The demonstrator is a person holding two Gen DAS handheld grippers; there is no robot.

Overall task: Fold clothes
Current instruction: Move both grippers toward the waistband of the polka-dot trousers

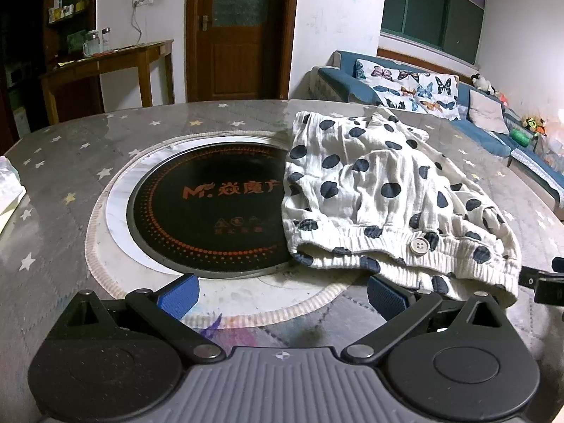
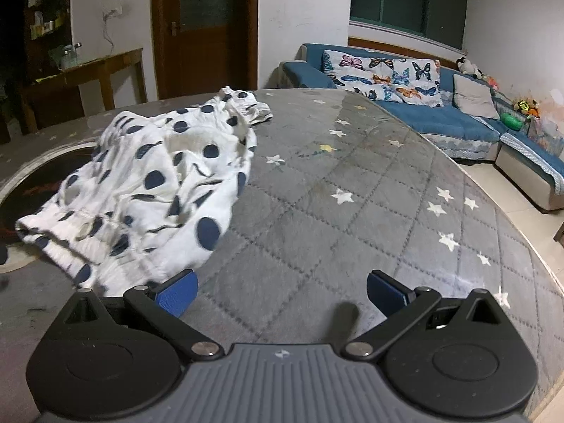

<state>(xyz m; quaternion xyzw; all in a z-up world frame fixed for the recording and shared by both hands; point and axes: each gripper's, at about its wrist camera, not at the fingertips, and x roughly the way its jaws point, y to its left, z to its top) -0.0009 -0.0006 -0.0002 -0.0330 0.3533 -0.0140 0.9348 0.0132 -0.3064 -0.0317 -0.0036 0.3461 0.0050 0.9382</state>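
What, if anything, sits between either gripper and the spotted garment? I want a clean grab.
Nothing visible does. The left gripper is open right at the spotted garment's waistband; the right gripper is open beside its near edge.

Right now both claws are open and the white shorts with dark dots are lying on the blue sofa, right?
Not quite. The white shorts with dark dots lie crumpled on the grey star-patterned table, not on the blue sofa, as the right wrist view shows. Both the left claw and right claw are open.
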